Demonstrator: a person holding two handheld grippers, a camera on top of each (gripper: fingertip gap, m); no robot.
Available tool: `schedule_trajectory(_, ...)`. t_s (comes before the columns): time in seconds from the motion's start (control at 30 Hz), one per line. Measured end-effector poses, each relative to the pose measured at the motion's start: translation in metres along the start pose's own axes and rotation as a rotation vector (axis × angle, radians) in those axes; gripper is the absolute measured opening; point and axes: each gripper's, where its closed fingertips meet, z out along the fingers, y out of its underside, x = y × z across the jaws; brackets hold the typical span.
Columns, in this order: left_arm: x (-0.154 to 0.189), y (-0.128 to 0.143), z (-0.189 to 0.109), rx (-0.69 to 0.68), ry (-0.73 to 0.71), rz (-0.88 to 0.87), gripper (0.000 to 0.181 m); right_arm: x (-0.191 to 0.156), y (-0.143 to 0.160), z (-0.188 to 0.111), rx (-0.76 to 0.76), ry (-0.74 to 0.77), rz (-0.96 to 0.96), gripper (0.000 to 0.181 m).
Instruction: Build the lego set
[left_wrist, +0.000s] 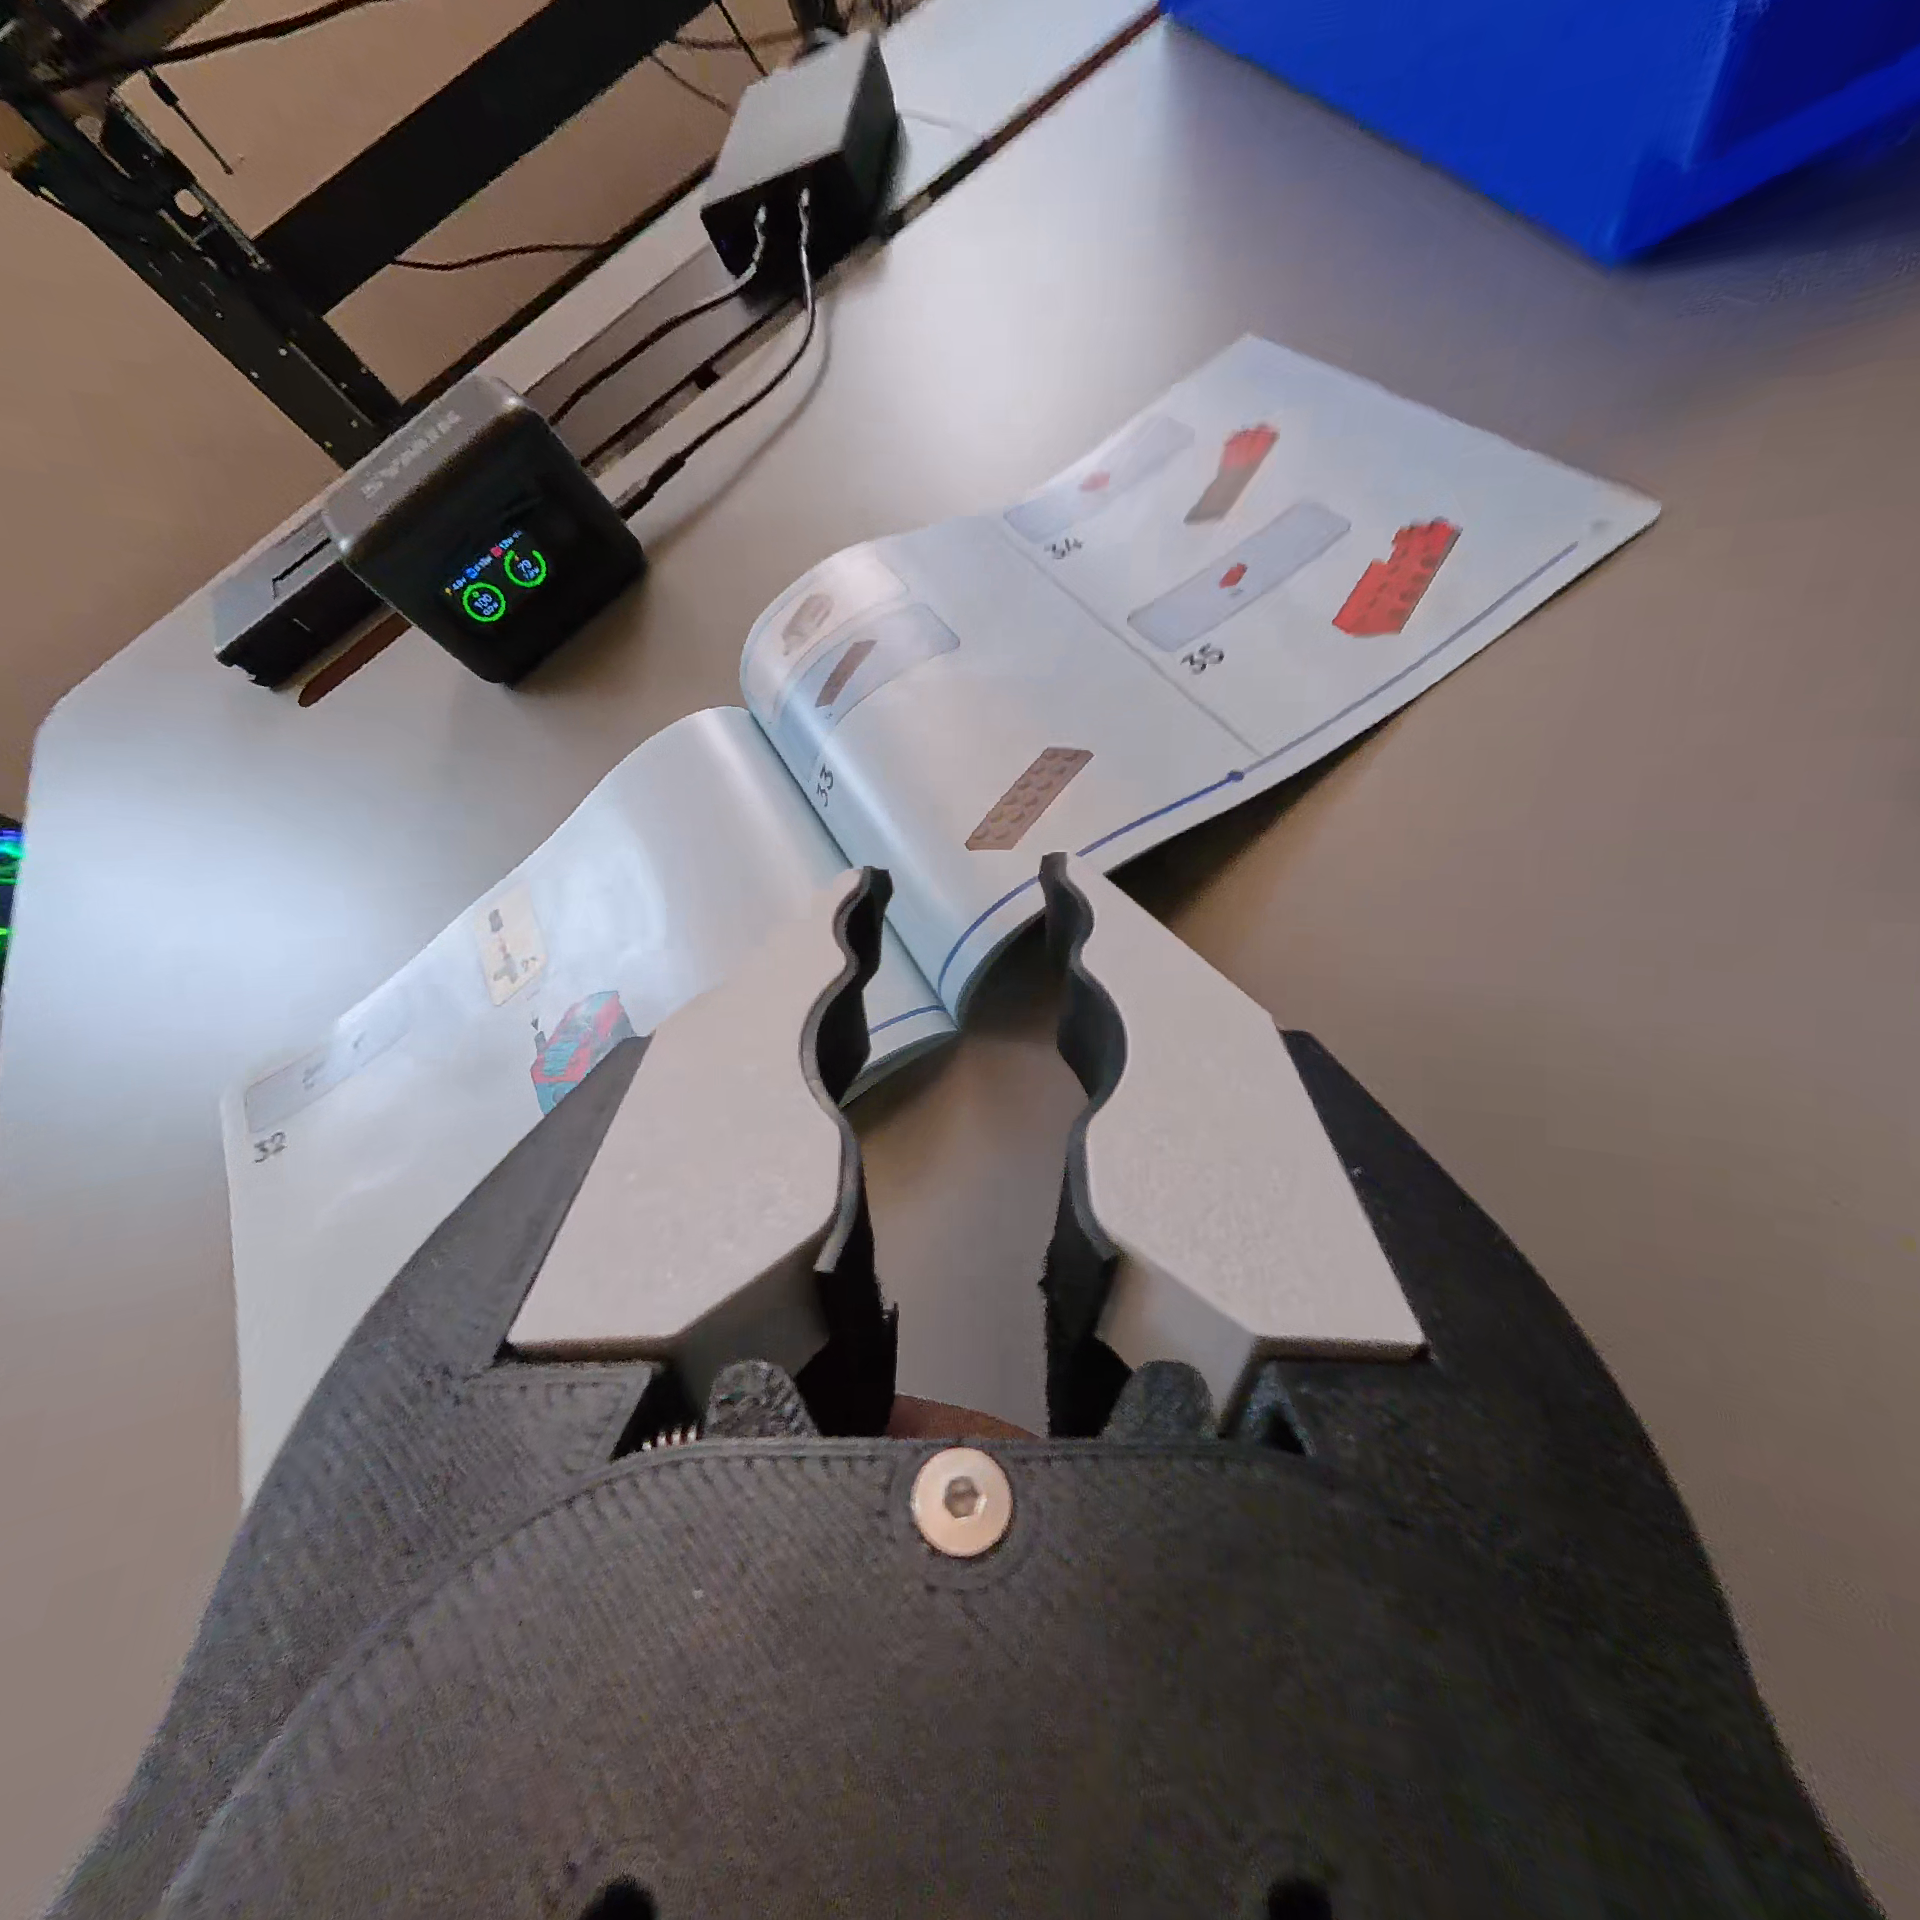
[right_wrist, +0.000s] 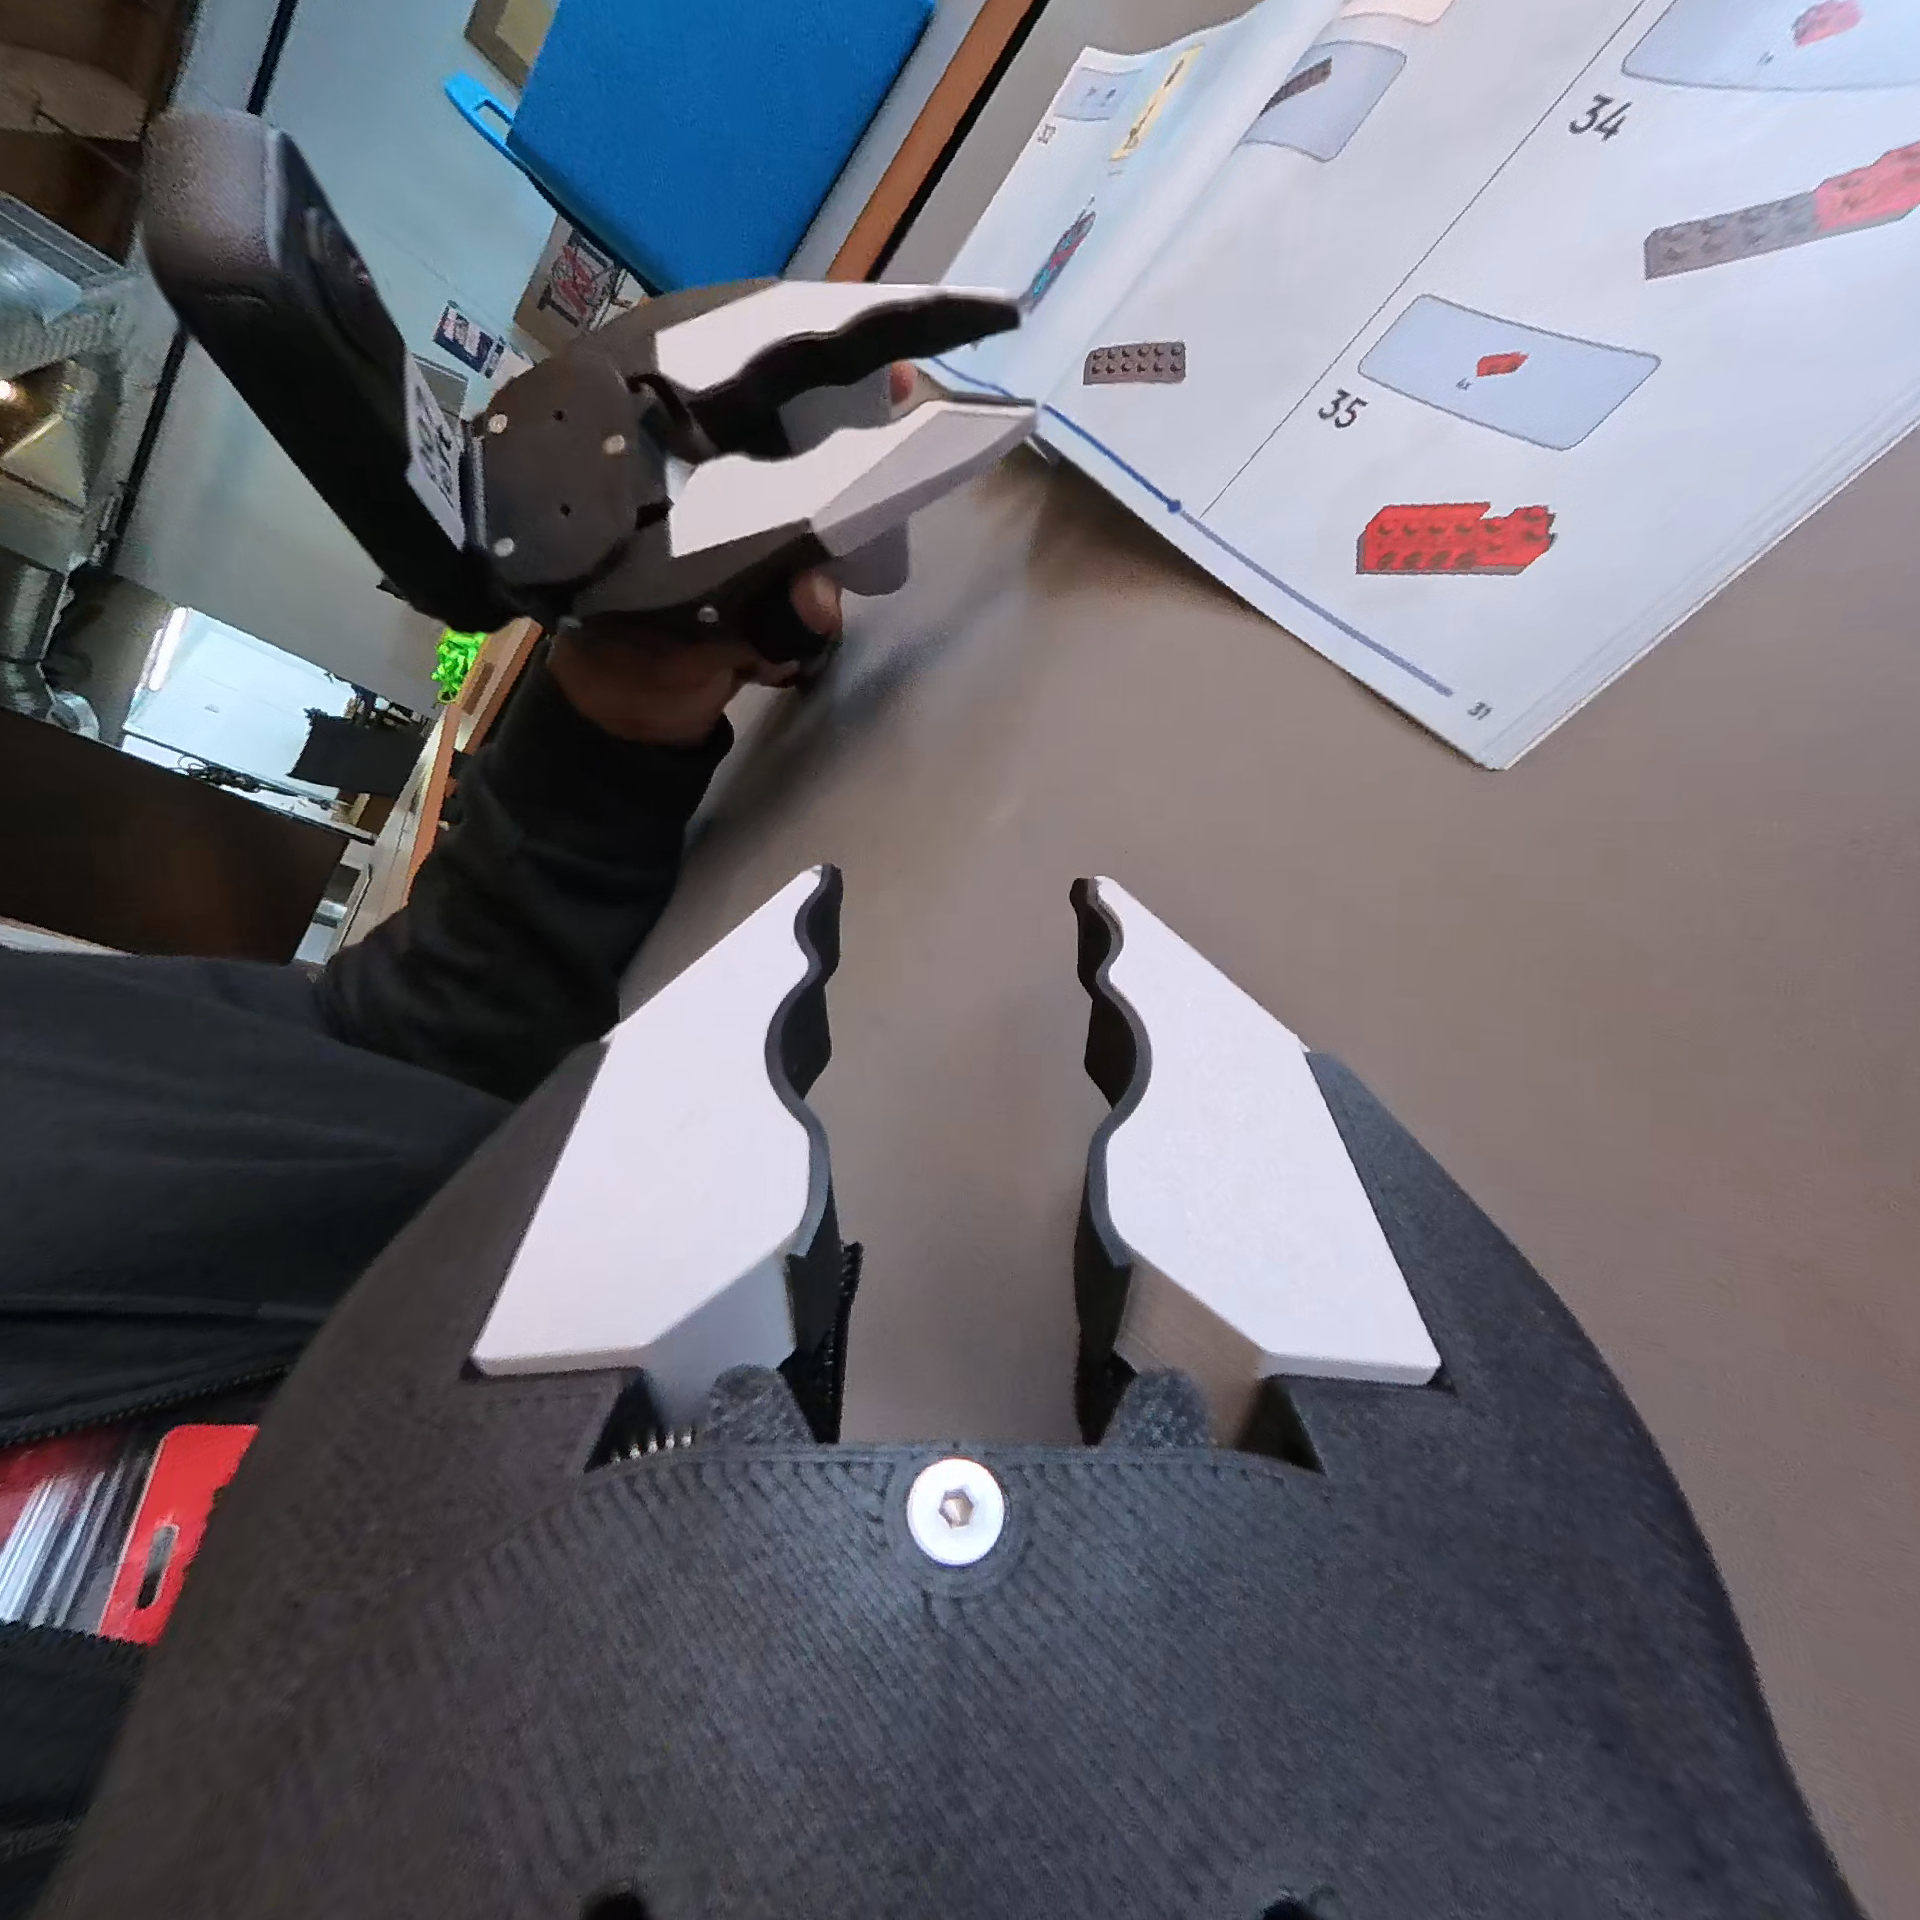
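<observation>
Left wrist view: left gripper (left_wrist: 966, 883) has its jaws parted with nothing between them, tips hanging over the near edge of the open instruction booklet (left_wrist: 1039, 665) by the spine. From the right wrist view the same gripper (right_wrist: 1023, 358) looks poised right at the booklet's near page edge; whether it touches the paper I can't tell, some blur there.

Right gripper (right_wrist: 956, 883) also spread and empty, low over bare table (right_wrist: 1351, 1039), well clear of the booklet (right_wrist: 1455, 312).

Booklet lies flat on the table (left_wrist: 1558, 935), open to a spread with a brown plate and red brick assemblies drawn on it. No actual bricks visible in either view, so I can't say where the parts are. Blue bin (left_wrist: 1558, 104) at the far corner may hold them, contents not visible.

Other clutter: black box with a lit display (left_wrist: 488, 540), a second black box with cables (left_wrist: 800, 156) farther back.

My read: reference step, checking or paging the manual, no assembly in hand yet. Build progress can't be judged from here.

Next move likely needs either pinching a single page edge cleanly (thin paper, easy to grab several sheets or crease it) or leaving the booklet and going to fetch the pictured parts.
</observation>
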Motion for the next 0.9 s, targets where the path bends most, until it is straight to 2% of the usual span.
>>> schedule_trajectory(0.2,-0.012,-0.021,-0.023,0.21,0.041,-0.177,0.04,-0.001,-0.002,-0.002,0.026,0.009,-0.018,0.046)
schedule_trajectory(0.43,-0.041,-0.037,-0.061,0.498,0.102,-0.419,0.034,0.006,-0.003,0.0,0.017,0.028,0.026,0.045)
schedule_trajectory(0.9,-0.071,-0.016,-0.074,0.49,0.051,-0.528,0.031,0.011,0.0,0.003,-0.01,0.049,0.043,0.04)
